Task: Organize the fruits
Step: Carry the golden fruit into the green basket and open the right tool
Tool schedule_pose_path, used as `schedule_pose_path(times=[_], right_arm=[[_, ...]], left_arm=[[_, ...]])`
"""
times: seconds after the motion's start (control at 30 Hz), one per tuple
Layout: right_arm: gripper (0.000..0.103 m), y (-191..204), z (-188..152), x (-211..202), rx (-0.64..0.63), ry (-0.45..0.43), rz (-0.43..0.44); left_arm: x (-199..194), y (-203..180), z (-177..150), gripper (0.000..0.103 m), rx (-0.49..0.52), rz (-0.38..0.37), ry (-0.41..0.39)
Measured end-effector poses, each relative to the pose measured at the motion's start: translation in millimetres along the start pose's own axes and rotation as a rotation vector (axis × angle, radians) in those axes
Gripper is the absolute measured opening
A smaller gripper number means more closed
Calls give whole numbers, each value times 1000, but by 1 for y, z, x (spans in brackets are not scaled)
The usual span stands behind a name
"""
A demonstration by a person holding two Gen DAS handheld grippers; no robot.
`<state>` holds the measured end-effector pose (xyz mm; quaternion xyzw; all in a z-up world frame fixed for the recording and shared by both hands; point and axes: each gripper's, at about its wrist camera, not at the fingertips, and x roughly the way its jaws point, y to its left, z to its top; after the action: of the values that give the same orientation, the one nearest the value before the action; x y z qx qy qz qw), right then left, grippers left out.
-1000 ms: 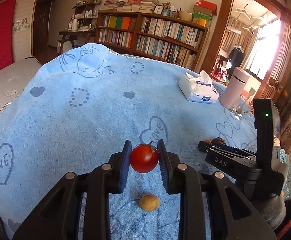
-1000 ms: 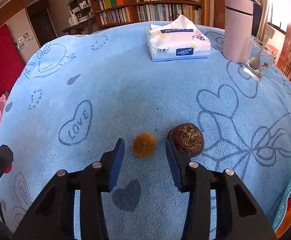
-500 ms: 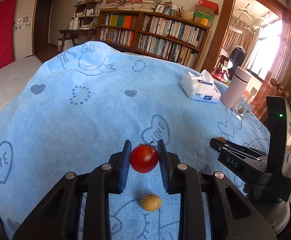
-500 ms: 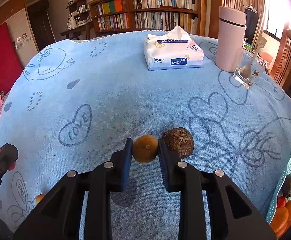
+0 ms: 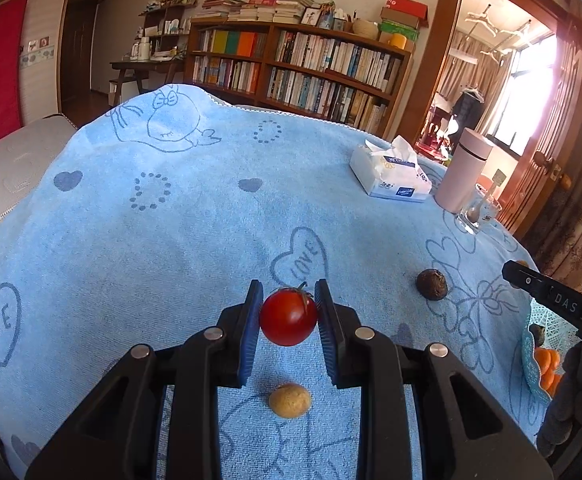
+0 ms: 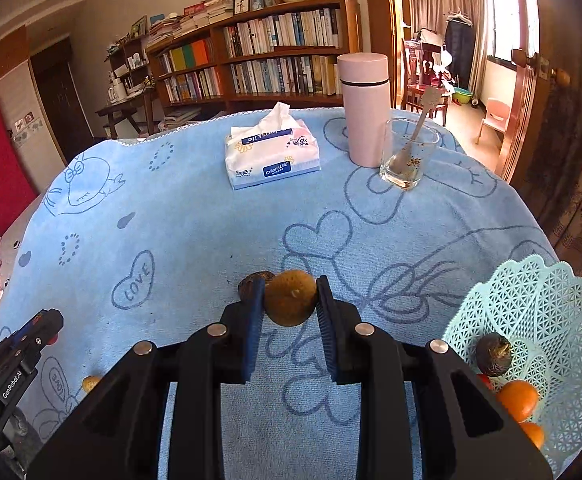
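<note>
My left gripper (image 5: 289, 320) is shut on a red tomato (image 5: 288, 316) and holds it above the blue cloth. A small tan fruit (image 5: 290, 400) lies on the cloth below it. My right gripper (image 6: 289, 304) is shut on a brown round fruit (image 6: 290, 298), lifted off the cloth. A dark brown rough fruit (image 6: 251, 282) lies behind its left finger, and also shows in the left wrist view (image 5: 431, 284). A light green lattice basket (image 6: 547, 320) at the right holds a dark fruit (image 6: 493, 354) and oranges (image 6: 517, 400).
A tissue pack (image 6: 271, 154), a pink flask (image 6: 365, 108) and a glass with a spoon (image 6: 409, 154) stand at the far side of the blue cloth (image 6: 171, 208). Bookshelves line the wall behind. The table edge drops off at the right, past the basket.
My right gripper has shut on the brown fruit, lifted it and swung right toward the basket. My left gripper still holds the tomato, nearly still.
</note>
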<state>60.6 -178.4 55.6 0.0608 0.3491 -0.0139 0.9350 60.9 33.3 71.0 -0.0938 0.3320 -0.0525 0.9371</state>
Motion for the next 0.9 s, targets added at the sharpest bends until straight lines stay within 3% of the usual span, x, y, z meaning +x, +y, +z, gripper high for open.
schedule_pose_path(times=[0.33, 0.9], right_arm=[[26, -62, -14, -37, 107, -35, -95], [26, -142, -60, -55, 328, -9, -184]], left_arm=[[-5, -5, -1, 27, 10, -11, -9], [-13, -25, -8, 27, 59, -41, -20]])
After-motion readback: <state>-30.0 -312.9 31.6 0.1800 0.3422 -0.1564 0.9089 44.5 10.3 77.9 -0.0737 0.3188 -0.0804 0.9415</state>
